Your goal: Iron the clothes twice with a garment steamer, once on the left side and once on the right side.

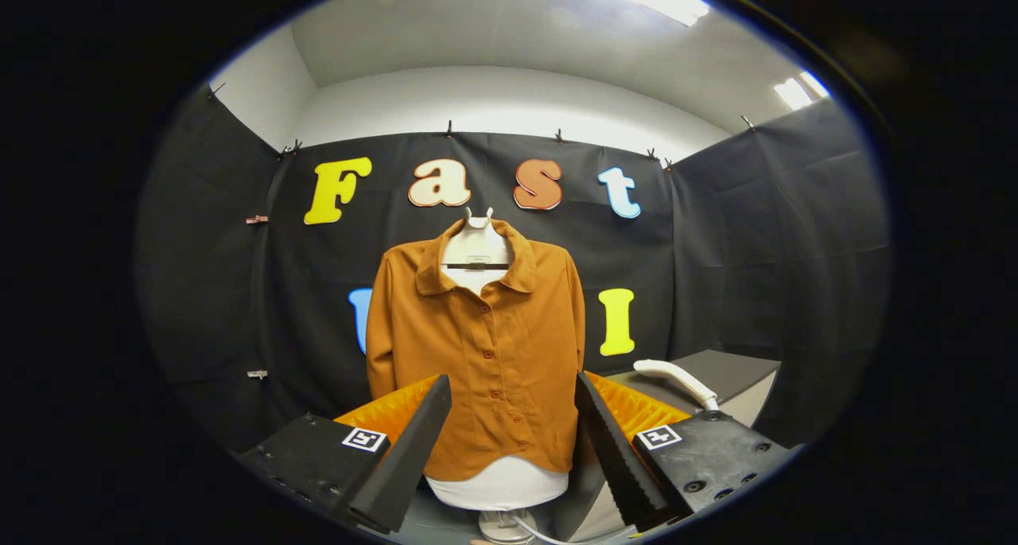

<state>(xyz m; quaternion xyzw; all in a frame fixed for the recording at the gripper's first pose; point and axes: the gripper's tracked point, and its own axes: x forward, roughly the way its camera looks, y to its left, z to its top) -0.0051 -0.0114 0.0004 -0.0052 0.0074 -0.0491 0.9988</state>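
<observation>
1. Black cloth walls close in the booth on three sides, pinned up with small clips along the top edge, with white wall and ceiling lights above them
2. The gripper (513, 449) sits low in the gripper view with its two fingers spread wide apart and nothing held between them; each finger rises from a dark block that carries a small square marker
3. One finger's (616, 457) inner face shows a row of ridged teeth, while the other finger's inner face looks plain
4. Beyond the fingers, and framed in the gap between them, hangs the shirt (485, 354), a rust-brown button-up with a collar and long sleeves, well apart from the fingertips
5. The shirt is dressed on a white mannequin torso (501, 485), whose neck shows inside the open collar and whose lower body shows below the hem; a pale stand base (505, 525) sits under it
6. The buttons run down the middle of the shirt and are done up; both sleeves hang straight at the sides
7. Off to the right of the shirt, past the right-hand finger, the garment steamer (676, 378) lies on a dark table (736, 374), white and long, its handle angled toward the gripper
8. A thin pale cord (549, 535) near the stand base may belong to the steamer, though its far end is hidden behind the finger
</observation>
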